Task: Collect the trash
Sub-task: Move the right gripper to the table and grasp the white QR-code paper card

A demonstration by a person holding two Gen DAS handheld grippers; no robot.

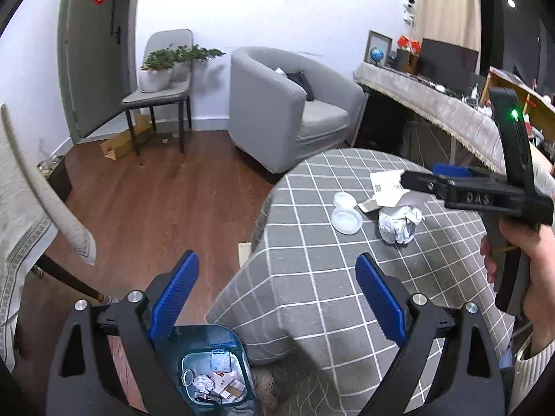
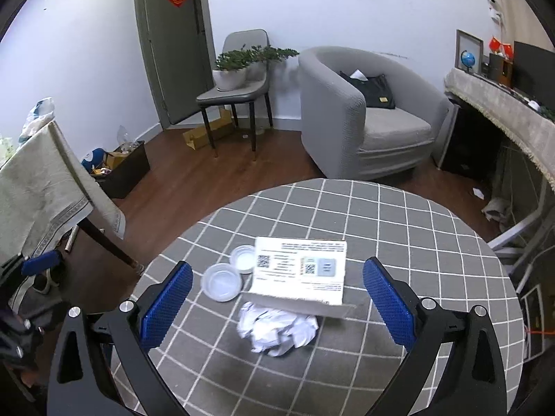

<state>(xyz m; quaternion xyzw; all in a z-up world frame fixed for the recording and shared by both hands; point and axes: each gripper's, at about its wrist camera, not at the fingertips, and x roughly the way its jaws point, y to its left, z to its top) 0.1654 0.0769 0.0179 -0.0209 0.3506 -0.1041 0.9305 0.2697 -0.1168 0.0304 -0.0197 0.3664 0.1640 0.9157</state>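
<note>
Blue ribbed pads of the right claw stand spread wide with nothing clamped, framing the crumpled paper ball that lies on the checked counter just under the near edge of a flattened cardboard sheet printed with codes. That overlap is the first hazard: as I judge it, a grab at the ball could snag the card edge too, drag it, and knock the two clear plastic lids that sit touching each other just left of the card, sending them toward the counter's rim.

Out to the side, the left claw is likewise released and empty, hanging past the counter's edge above the blue trash bin on the wood floor. The bin already holds paper scraps and small cartons, so collecting is partly done, with the ball, card and lids remaining.

A second risk is the bin's narrow mouth tucked close against the hanging cloth: a light ball or lid let go from off-centre would likely bounce off the rim or the cloth onto the floor. The thin lids look slippery and flat, hard for wide pads to pinch without skidding. The two claws are also near each other, so a hurried crossing could make them collide.
</note>
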